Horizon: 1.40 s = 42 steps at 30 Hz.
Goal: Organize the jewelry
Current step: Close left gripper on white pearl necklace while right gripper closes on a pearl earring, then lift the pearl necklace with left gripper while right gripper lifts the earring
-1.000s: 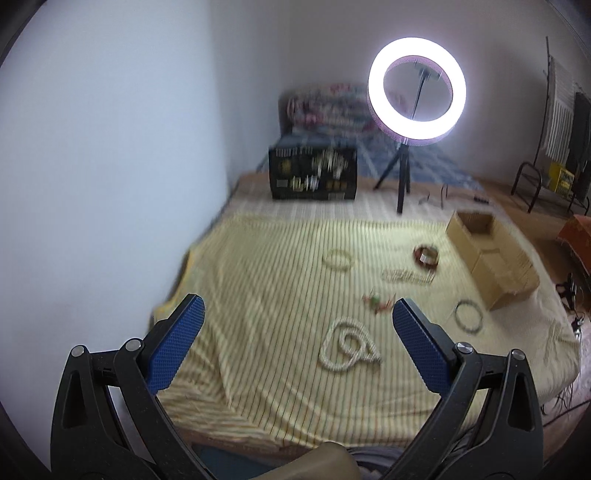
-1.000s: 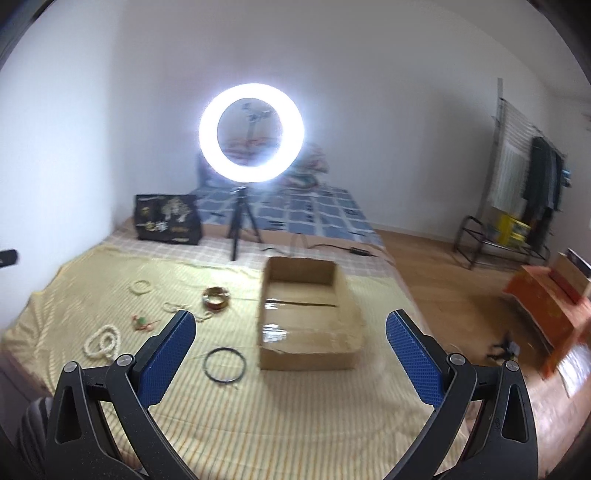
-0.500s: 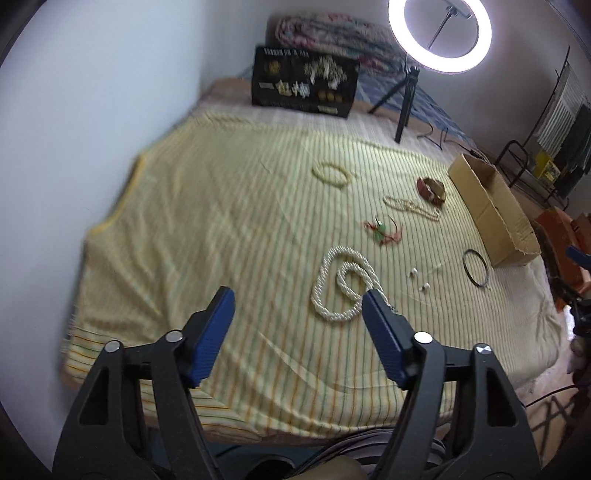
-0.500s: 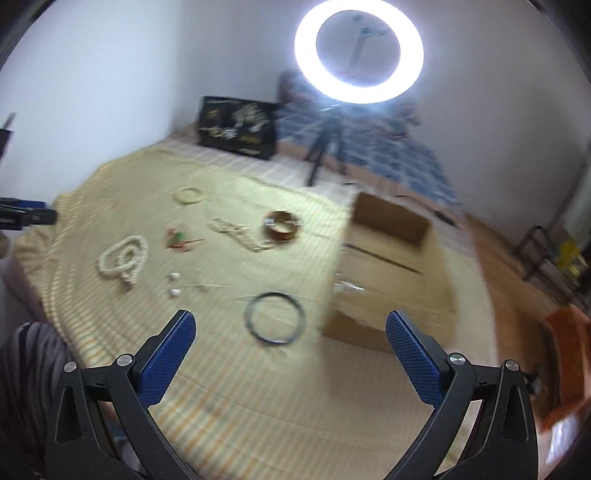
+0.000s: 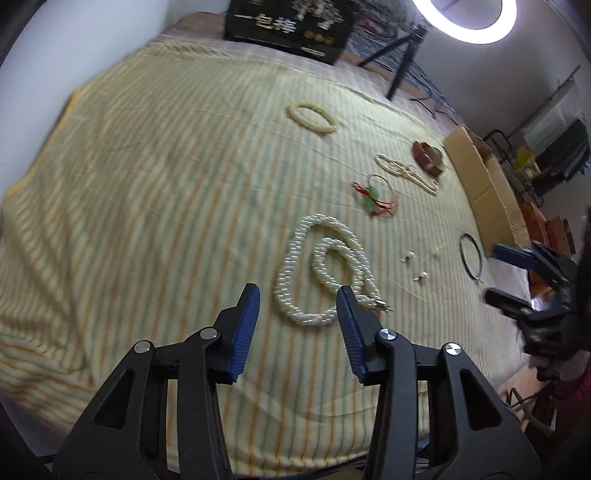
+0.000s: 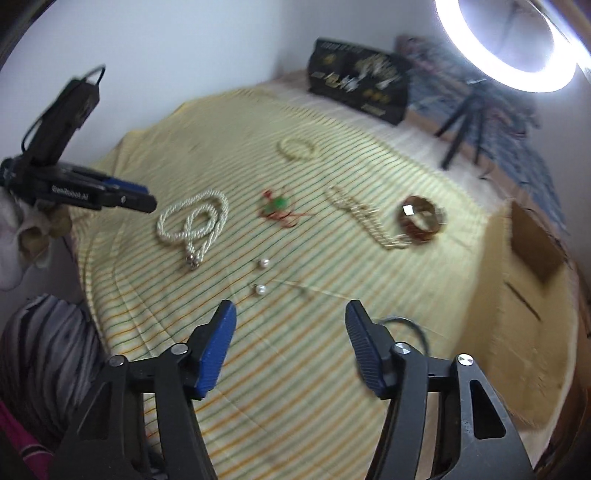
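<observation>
left tongs (image 5: 297,301): jaws been closing, still apart, nothing pinched, white pearl necklace (image 5: 325,266) on the striped bed (image 5: 147,192) just past the tips | right tongs (image 6: 290,317): also closing, still apart, black ring (image 6: 408,328) beside right jaw, two loose pearls (image 6: 261,289) just ahead

A bed carries a yellow striped sheet (image 5: 155,192), and at its far end a black box with gold print (image 5: 288,26) stands upright beside the white wall (image 6: 177,48). To the right of that box a lit ring light (image 5: 465,22) stands on a black tripod (image 5: 400,66). Past the bed's right edge a metal rack (image 5: 546,147) holds dark and yellow items too blurred to tell.
</observation>
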{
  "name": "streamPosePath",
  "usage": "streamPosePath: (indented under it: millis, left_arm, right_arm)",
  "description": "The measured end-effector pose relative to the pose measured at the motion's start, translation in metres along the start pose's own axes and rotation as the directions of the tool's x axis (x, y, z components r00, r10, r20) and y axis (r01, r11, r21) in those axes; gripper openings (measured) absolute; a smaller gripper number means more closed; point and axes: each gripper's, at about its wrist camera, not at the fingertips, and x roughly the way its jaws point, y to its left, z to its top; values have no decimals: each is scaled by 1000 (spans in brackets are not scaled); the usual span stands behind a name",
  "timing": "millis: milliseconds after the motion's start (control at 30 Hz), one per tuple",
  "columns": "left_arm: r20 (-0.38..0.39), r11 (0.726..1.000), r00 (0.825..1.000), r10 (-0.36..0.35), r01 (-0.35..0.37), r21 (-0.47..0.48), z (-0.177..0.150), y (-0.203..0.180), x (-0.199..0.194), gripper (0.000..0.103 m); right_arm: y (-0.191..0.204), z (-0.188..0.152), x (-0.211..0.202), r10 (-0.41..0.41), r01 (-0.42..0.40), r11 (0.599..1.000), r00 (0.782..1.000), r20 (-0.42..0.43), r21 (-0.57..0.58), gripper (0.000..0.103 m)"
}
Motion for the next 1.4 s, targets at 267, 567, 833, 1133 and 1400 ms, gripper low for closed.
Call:
streamPosePath:
  millis: [267, 567, 833, 1133, 1400]
  left_arm:
    - [-23, 1000, 1000, 18, -17, 18, -3, -5, 21, 44]
    - [-28, 998, 997, 66, -66, 12, 6, 8, 36, 44]
    - [25, 974, 985, 173, -175, 141, 3, -12, 50, 35]
    - [29, 996, 996, 88, -88, 5, 7, 7, 37, 6]
    - [110, 1000, 994, 17, -16, -9, 8, -12, -8, 6]
  right_arm:
    - [7, 4, 51, 73, -76, 997, 994, -76, -32, 32]
    - [17, 16, 73, 67, -74, 995, 993, -100, -71, 20]
    - [26, 12, 73, 39, -50, 993, 993, -109, -104, 8]
    - [28, 5, 61, 30, -36, 997, 996, -80, -72, 8]
    - [17, 2, 13, 21, -21, 1000, 1000, 16, 13, 8]
